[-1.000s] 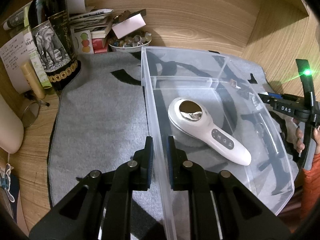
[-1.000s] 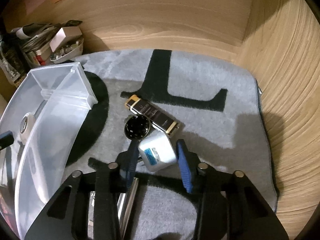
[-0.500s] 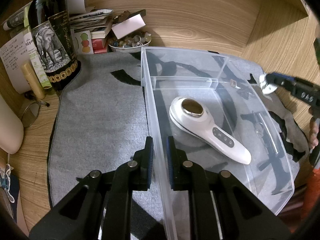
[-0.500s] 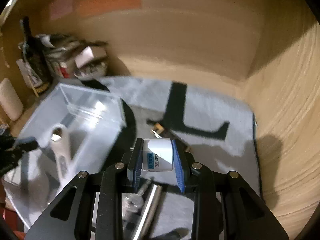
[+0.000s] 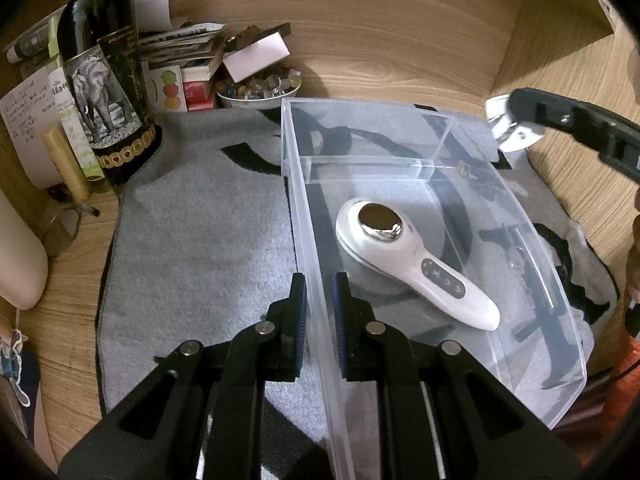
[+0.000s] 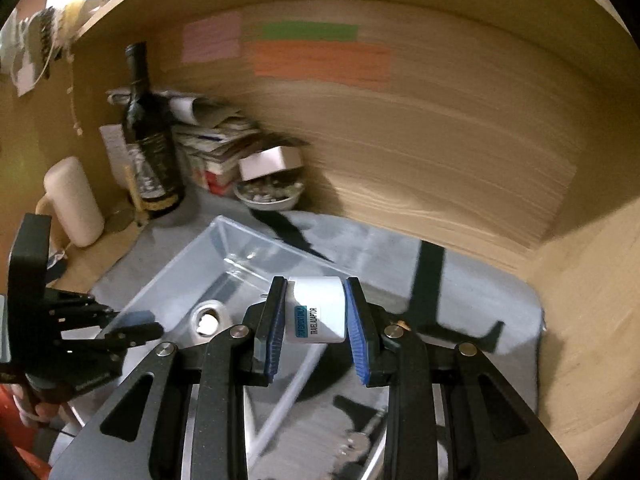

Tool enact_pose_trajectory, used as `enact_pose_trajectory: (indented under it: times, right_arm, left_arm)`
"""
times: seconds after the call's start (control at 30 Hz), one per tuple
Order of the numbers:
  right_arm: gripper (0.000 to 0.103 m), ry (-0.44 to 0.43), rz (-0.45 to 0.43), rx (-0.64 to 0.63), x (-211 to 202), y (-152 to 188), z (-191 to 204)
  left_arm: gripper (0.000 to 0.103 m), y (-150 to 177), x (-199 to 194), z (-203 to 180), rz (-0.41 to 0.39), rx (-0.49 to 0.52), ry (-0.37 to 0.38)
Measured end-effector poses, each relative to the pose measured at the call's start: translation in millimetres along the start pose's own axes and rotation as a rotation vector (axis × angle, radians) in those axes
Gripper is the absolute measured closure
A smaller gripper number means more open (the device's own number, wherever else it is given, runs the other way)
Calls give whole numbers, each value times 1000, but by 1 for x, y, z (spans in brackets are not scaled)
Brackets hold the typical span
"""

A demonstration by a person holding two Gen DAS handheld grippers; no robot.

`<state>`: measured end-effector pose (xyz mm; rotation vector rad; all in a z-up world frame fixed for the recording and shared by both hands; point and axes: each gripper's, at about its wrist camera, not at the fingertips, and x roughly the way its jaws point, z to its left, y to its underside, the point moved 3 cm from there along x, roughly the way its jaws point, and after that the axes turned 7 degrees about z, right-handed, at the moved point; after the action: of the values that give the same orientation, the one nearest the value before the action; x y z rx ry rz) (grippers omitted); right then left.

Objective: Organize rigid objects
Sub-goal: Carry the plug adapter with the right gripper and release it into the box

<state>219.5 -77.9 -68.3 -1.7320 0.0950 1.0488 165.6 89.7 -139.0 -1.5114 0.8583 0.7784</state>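
Left gripper (image 5: 320, 312) low, fingers clamped on near wall of clear bin (image 5: 560, 276). White handheld device (image 5: 412, 264) lies inside bin. Right gripper (image 6: 316, 320) raised above bin, fingers clamped on white travel adaptor (image 6: 318, 310). Wine bottle (image 5: 108, 80) beyond, on table.

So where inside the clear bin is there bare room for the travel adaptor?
Inside the clear bin, the small rear compartment behind the divider is bare, as is the floor right of the white handheld device. The back-left corner by the wine bottle and bead bowl is crowded.
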Motion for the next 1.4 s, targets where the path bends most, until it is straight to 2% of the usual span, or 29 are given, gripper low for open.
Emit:
enact_pose_trajectory:
  times: [0.2,0.47,0.87,1.03,1.17,1.23,1.4]
  right_arm:
    - [77,-26,62,-36,27,0,20]
    - [77,-25,164,-68,61,8,27]
    - [77,-33,268,-127,84,15,42]
    - [75,-36,264,-123,79,15,43]
    - [63,-42,240,-113,71,12,40]
    - [61,-35,218,-111,64,11,38]
    - [48,5,147,-102,38,7,29]
  left_arm:
    - [90,1,-1,0,-2,1,-1]
    - [90,1,0,-1,-3,-2,0]
    - [90,1,-1,0,-2,0,1]
    - [90,1,-1,0,-2,0,1]
    - [90,1,-1,0,-4,4,4]
    - [90,1,-1,0,-4,5,4]
    - [90,1,-1,0,-5,5,6]
